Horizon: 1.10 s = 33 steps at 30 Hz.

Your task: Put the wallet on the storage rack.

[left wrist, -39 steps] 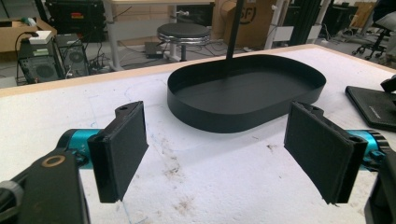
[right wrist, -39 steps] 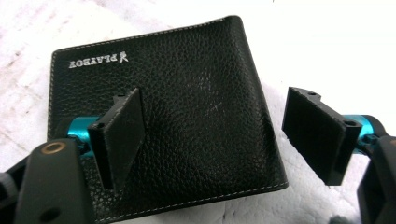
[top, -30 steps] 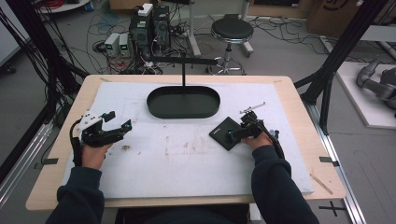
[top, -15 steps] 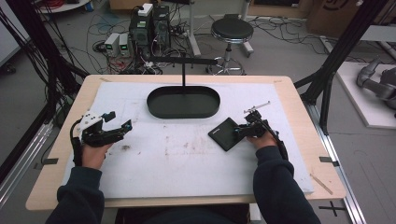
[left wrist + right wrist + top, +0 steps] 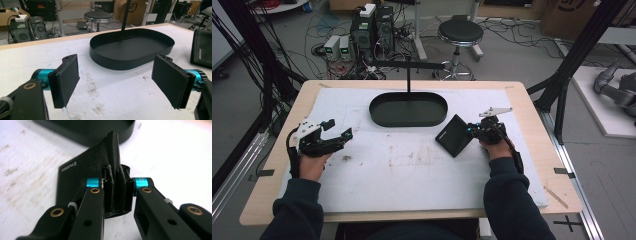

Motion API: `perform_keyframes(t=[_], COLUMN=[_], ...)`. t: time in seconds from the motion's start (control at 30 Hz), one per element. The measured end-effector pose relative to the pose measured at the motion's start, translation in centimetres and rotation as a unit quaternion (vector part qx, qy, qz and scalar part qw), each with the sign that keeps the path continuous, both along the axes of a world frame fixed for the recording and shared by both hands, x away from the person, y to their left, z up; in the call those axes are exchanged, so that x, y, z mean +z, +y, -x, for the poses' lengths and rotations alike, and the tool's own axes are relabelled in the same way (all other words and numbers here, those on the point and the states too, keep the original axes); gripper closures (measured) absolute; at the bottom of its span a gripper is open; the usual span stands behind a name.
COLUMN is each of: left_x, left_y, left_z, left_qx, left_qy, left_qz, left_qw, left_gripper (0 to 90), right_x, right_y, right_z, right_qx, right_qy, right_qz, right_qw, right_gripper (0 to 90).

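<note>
A flat black case [image 5: 453, 135] with small white lettering hangs tilted above the white mat, right of centre. My right gripper [image 5: 471, 131] is shut on its right edge; its jaws have just been closing with that edge between them. In the right gripper view the pads of the right gripper [image 5: 118, 187] pinch the folded edge of the case [image 5: 87, 167]. My left gripper [image 5: 338, 129] rests open on the mat at the left. In its own view the left gripper [image 5: 116, 82] has nothing between its pads, and the case [image 5: 201, 48] shows at the right edge.
A black oval tray [image 5: 422, 110] sits at the back middle of the mat, and a thin T-shaped black stand [image 5: 408, 75] rises from it. The tray [image 5: 132, 50] lies ahead of the left gripper. A stool [image 5: 460, 34] and computer boxes [image 5: 372, 25] stand on the floor beyond the table.
The right gripper's jaws have closed on the case's right edge and lifted it off the mat, so it now tilts. The left hand has not moved.
</note>
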State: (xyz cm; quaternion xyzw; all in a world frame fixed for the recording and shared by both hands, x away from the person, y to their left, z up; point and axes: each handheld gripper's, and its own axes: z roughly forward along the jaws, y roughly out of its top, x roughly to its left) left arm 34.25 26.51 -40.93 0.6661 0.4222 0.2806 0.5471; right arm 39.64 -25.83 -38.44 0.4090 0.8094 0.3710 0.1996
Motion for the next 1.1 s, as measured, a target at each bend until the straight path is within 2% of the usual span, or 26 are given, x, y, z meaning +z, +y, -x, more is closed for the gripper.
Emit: perform_keyframes(t=[0.13,0.2,0.33,0.6,0.77,0.83,1.1], left_x=[0.0,0.0,0.0,0.0,0.0,0.0,0.0], left_y=[0.0,0.0,0.0,0.1,0.1,0.1,0.3], left_z=[0.0,0.0,0.0,0.0,-0.1,-0.1,-0.1], left_qx=[0.001,0.002,0.002,0.002,0.002,0.004,0.004], left_qy=[0.000,0.000,0.000,0.000,0.000,-0.001,-0.002], left_qz=[0.001,-0.001,-0.002,-0.002,-0.001,0.001,0.004], left_qw=[1.0000,1.0000,1.0000,1.0000,1.0000,1.0000,1.0000], left_gripper=[21.7,21.8,21.8,21.8,22.0,22.0,22.0], right_x=[1.1,1.7,2.5,2.4,3.2,4.0,5.5], right_y=[0.2,0.3,0.5,0.8,2.0,3.3,6.6], right_z=[0.8,1.3,1.7,1.2,0.6,-0.2,-2.0], right_qx=[-0.011,-0.015,-0.024,-0.015,0.000,0.013,0.039], right_qy=[-0.049,-0.079,-0.103,-0.090,-0.096,-0.105,-0.112], right_qz=[0.025,0.041,0.049,0.027,0.007,0.004,-0.006], right_qw=[0.9984,0.9959,0.9932,0.9955,0.9953,0.9944,0.9929], right_gripper=[84.9,85.0,85.1,85.2,85.2,85.2,85.2])
